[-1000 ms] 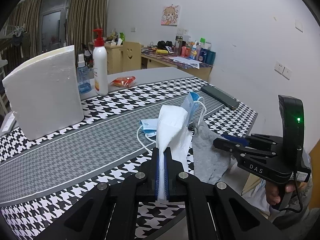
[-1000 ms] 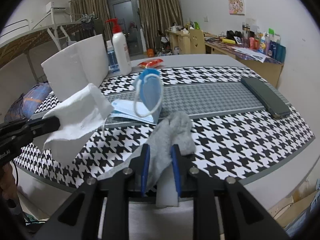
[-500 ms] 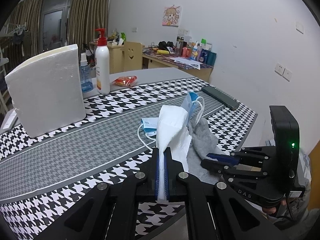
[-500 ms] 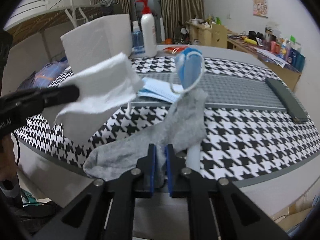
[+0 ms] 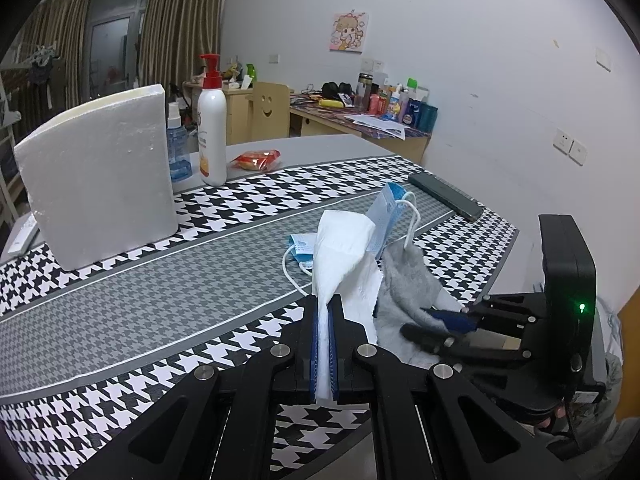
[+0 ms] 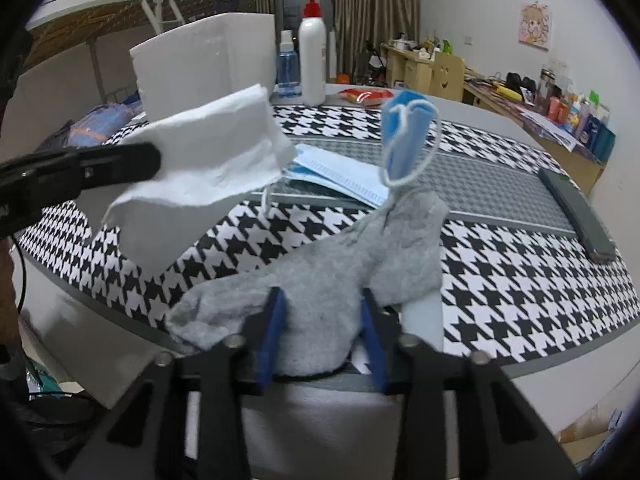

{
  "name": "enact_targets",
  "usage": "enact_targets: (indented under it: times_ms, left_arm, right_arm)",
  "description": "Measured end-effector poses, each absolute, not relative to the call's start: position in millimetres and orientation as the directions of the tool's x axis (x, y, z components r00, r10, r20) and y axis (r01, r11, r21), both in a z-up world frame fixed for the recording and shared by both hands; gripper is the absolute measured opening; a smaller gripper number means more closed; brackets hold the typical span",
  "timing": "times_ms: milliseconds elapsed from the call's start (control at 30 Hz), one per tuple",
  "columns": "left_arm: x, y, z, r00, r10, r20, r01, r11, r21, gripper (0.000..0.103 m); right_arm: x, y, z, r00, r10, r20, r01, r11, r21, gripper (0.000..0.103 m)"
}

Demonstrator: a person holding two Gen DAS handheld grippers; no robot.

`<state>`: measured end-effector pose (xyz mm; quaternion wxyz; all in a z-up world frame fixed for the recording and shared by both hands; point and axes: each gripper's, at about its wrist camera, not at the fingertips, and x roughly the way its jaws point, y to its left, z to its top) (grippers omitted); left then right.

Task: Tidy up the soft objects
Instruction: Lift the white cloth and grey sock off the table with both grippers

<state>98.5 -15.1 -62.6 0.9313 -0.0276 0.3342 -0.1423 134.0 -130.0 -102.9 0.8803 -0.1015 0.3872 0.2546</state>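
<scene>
Grey sock [image 6: 340,280] hides right hand-held gripper [image 6: 322,336] pads, contact unclear

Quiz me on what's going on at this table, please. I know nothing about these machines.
1. True or false: the upright mask is red.
2. What do the left tongs grip?
3. Where does the sock lie? A: at the near edge of the table. B: in a box. C: on the floor.

Key: 1 false, it is blue. 2 a tissue. 3 A.
</scene>
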Motion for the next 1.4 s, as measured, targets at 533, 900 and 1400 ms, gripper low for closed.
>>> enact_targets:
  times_ms: [533,900,1400]
  left_arm:
    - [91,-3,-47,0.775,-0.26,-0.575,0.219,0.965,-0.141,0.004]
    - [84,0,-39,0.797,-0.241,-0.554,0.205,0.97,-0.128,0.004]
    - [69,7,-22,0.826,-0.227,-0.517,0.199,0.974,-0.111,0.004]
  right_arm:
    - [129,-153,-60,0.631,0.463,-0.622,-0.505,0.854,0.124,0.011]
    - [126,-162,-37,0.657,0.496,-0.568,-0.506,0.848,0.156,0.011]
    - [113,-172,-17,0.701,0.502,-0.506,-0.503,0.851,0.147,0.011]
